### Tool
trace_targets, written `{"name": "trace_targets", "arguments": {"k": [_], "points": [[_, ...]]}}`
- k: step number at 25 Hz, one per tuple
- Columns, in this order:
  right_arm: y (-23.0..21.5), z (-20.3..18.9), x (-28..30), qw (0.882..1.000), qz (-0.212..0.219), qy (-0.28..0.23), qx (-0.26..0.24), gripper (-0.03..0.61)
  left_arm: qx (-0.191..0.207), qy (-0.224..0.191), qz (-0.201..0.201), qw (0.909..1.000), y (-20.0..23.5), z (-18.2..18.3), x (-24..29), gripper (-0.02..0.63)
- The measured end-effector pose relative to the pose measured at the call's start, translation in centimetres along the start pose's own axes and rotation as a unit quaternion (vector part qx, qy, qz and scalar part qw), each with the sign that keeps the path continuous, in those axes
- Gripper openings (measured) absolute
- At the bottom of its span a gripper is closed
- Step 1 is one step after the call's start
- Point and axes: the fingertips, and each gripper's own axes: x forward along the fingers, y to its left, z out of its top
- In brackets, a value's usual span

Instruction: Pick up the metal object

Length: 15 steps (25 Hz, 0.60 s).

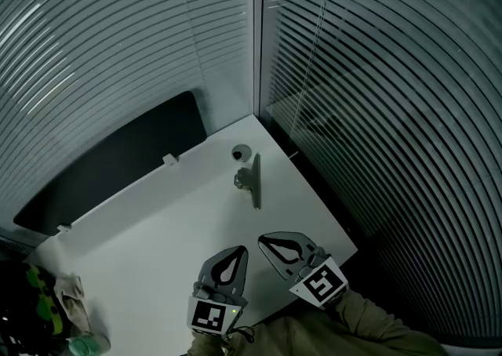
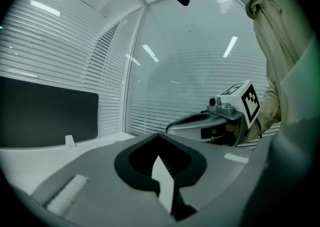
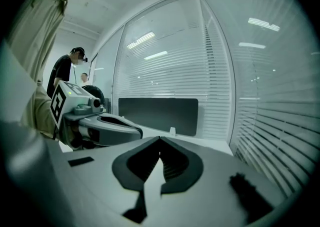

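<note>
The metal object [image 1: 251, 180], a grey bar with a short lug on its left side, lies on the white table [image 1: 157, 229] near the far corner. A small round dark piece [image 1: 240, 153] sits just beyond it. My left gripper [image 1: 242, 250] and right gripper [image 1: 262, 238] hover side by side over the table's near part, short of the object. Both are shut with nothing between the jaws. In each gripper view the jaws meet at the tip, left gripper [image 2: 159, 135] and right gripper [image 3: 160, 138]. A dark blurred shape [image 3: 250, 196] shows low right in the right gripper view.
A black panel [image 1: 118, 162] stands along the table's far left edge, with white clips [image 1: 169, 159] on it. Glass walls with blinds [image 1: 376, 72] close the corner. A cloth [image 1: 72, 299] and green items lie at the near left. A person [image 3: 65, 73] stands beyond the table.
</note>
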Motion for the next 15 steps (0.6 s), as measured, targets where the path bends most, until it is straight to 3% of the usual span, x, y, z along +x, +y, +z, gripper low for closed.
{"name": "trace_targets", "arguments": {"k": [13,15], "points": [[-5.3,-3.1,5.3,0.998,-0.055,0.041,-0.005,0.006,-0.005,0.005,0.014,0.9999,1.5,-1.1,1.0,0.006],[-6.1,-3.9,6.2,0.997,-0.064,0.047,0.003,0.035,-0.006,0.007,0.017,0.9998,1.7,-1.3,1.1,0.006]]}}
